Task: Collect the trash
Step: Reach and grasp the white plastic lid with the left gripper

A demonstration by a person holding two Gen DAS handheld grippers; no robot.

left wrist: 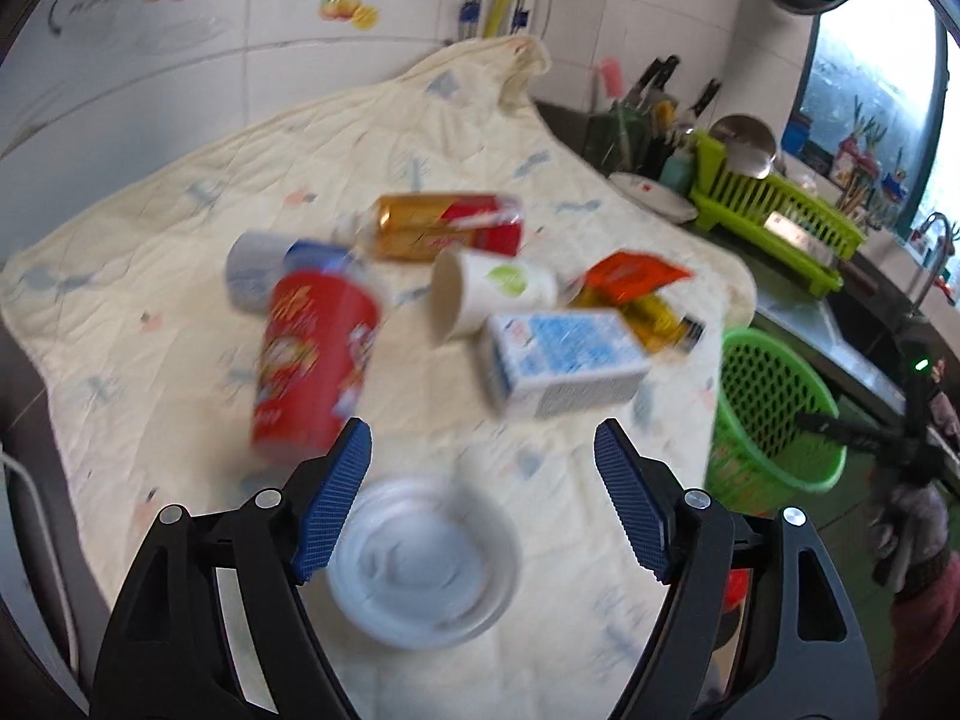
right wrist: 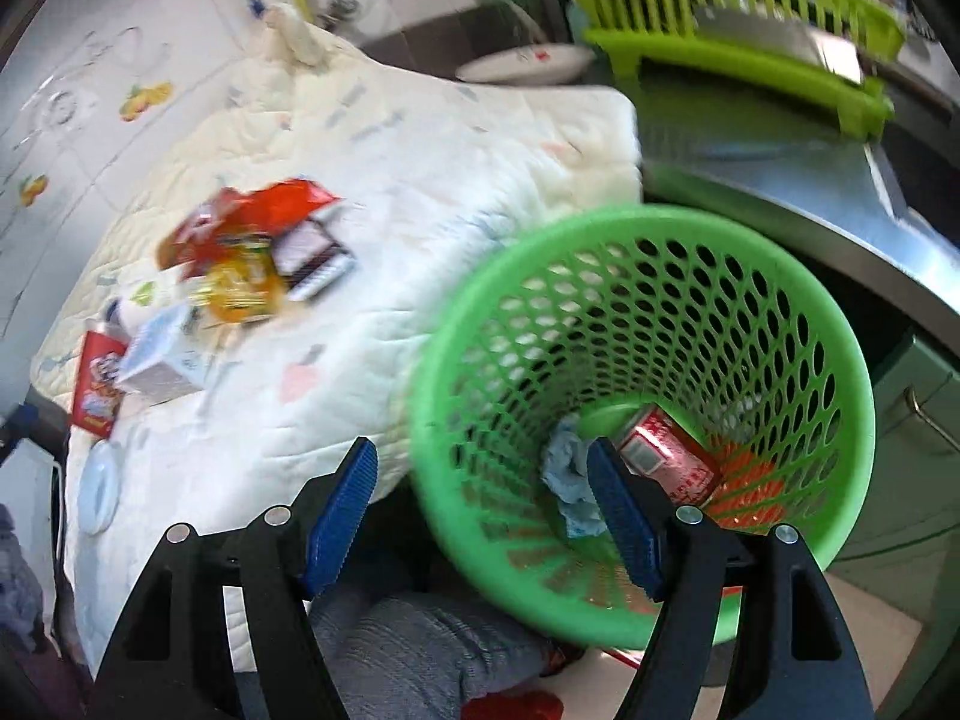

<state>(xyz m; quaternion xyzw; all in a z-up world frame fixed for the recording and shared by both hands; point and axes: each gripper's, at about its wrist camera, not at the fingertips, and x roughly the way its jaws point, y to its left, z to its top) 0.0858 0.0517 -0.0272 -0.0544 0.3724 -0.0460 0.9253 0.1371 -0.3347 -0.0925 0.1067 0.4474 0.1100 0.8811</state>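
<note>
Trash lies on a cream quilt (left wrist: 180, 228): a red snack tube (left wrist: 312, 360), a white paper cup (left wrist: 486, 294), a blue-white carton (left wrist: 564, 360), a gold-red packet (left wrist: 444, 225), an orange wrapper (left wrist: 630, 276), a white lid (left wrist: 423, 564). My left gripper (left wrist: 483, 504) is open and empty, just above the lid. A green mesh basket (right wrist: 840, 360) stands beside the quilt, holding a red box (right wrist: 666, 450) and blue paper (right wrist: 567, 474). My right gripper (right wrist: 483, 510) is open and empty over the basket's near rim.
A lime dish rack (left wrist: 774, 204) and a white plate (left wrist: 651, 195) stand on the steel counter behind the quilt, with a sink tap (left wrist: 936, 240) to the right. A tiled wall (left wrist: 180, 60) rises behind. The basket also shows in the left wrist view (left wrist: 774, 408).
</note>
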